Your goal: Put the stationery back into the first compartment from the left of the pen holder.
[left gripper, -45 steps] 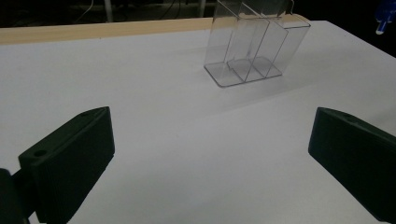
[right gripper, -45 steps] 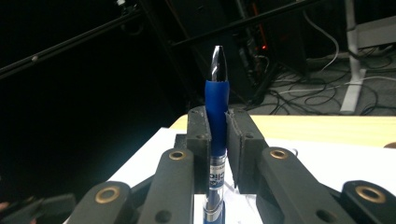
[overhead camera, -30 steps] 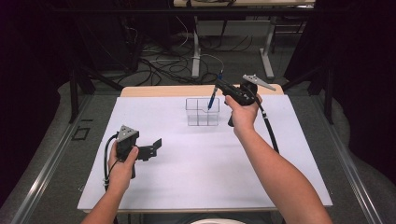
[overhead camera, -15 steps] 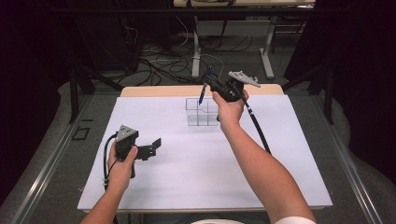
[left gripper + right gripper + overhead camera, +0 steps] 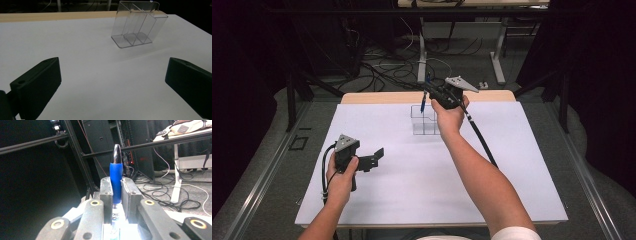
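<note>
Blue-gripped pen with a silver tip (image 5: 116,173) clamped between the right gripper (image 5: 428,91) fingers, held in the air over the clear plastic three-slot organiser (image 5: 136,23) at the white worktop's (image 5: 412,185) far side. Slots look empty: insertion apparently pending. Left gripper (image 5: 377,156) idles near the front, fingers wide, nothing held.

Pen (image 5: 116,182) lower end perhaps claw-hidden.
</note>
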`<action>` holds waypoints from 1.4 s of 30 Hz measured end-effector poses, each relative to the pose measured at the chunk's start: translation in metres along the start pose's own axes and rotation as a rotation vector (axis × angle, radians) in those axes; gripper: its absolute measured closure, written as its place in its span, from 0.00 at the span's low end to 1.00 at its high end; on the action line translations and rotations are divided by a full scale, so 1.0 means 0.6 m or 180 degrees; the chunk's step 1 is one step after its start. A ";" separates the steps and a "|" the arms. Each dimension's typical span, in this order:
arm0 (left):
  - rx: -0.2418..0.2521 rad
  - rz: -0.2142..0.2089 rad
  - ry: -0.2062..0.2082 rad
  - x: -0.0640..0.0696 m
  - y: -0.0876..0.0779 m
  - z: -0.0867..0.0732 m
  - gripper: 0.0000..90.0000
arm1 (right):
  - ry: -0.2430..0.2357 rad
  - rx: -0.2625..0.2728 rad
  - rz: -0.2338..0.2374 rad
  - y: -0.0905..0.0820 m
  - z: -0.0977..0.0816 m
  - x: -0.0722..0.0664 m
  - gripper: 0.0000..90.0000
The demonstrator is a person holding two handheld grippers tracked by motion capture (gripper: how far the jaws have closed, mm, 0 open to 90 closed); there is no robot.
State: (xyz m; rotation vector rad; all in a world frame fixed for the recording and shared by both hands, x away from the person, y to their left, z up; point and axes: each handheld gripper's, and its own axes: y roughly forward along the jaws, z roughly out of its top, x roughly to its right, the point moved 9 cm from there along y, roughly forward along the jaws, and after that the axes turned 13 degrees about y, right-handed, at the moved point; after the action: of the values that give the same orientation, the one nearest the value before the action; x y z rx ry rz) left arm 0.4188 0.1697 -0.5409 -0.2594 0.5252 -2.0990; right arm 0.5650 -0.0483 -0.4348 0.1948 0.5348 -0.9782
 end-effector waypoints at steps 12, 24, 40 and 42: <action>-0.0003 -0.0002 0.0000 -0.001 0.000 -0.001 0.00 | -0.0234 -0.0147 -0.0012 0.028 -0.029 -0.001 0.89; -0.0005 -0.0005 -0.0016 -0.002 0.000 -0.002 0.00 | -0.0384 -0.0276 -0.0016 0.044 -0.057 0.003 0.89; -0.0002 -0.0007 -0.0017 -0.003 0.000 -0.002 0.00 | -0.0386 -0.0357 -0.0051 0.049 -0.072 0.009 0.89; -0.0004 -0.0008 -0.0016 -0.003 0.000 -0.002 0.00 | -0.0379 -0.0389 -0.0065 0.049 -0.077 0.010 0.89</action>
State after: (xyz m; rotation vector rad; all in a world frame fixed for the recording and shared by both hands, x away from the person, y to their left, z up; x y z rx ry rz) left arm 0.4194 0.1715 -0.5420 -0.2662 0.5233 -2.1000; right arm 0.5763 -0.0184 -0.4794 0.0216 0.4862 -0.9673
